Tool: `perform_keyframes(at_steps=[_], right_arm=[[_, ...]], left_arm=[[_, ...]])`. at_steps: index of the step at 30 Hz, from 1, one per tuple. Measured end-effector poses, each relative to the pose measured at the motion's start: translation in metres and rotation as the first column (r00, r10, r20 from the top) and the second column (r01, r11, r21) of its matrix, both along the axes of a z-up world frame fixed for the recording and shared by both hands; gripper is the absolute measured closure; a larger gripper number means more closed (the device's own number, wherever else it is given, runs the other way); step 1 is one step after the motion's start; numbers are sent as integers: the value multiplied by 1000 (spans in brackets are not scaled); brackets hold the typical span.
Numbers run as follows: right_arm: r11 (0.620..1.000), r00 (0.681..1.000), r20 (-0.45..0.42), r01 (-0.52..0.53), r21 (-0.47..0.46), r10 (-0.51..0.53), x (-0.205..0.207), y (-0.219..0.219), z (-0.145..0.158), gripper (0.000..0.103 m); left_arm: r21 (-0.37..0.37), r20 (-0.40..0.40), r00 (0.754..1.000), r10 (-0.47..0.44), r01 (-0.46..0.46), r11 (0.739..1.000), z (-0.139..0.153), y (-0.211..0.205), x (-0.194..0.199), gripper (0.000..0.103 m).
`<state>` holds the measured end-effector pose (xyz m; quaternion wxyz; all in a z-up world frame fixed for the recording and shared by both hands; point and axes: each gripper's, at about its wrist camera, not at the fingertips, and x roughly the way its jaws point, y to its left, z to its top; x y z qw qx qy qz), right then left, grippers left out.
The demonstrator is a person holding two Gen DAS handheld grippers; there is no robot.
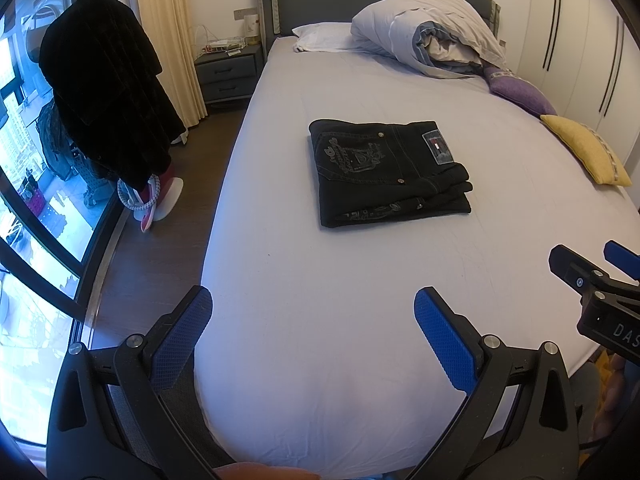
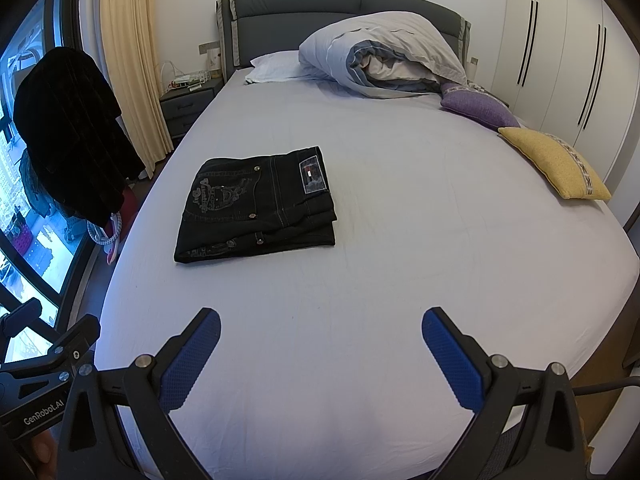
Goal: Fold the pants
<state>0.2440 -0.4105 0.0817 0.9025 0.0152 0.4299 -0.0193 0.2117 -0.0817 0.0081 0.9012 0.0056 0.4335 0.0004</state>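
Black jeans lie folded into a compact rectangle on the pale bed sheet, with a back pocket and a brand patch facing up. In the right wrist view the jeans sit left of centre. My left gripper is open over the near end of the bed, well short of the jeans, with nothing between its blue pads. My right gripper is open too, empty, and equally far back. The right gripper shows at the right edge of the left wrist view. The left gripper shows at the lower left of the right wrist view.
A bundled duvet and a pillow lie at the headboard. A purple cushion and a yellow cushion rest along the bed's right side. A nightstand, a dark garment on a stand and a window stand left.
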Motion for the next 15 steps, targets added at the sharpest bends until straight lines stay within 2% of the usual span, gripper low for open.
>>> perform_keyframes(at_steps=[15], right_arm=[[1000,1000,-4,-1,1,1,-6,0,-4,0]], left_arm=[[1,1,1000,-5,5,1000,-4,-2,-4,0]])
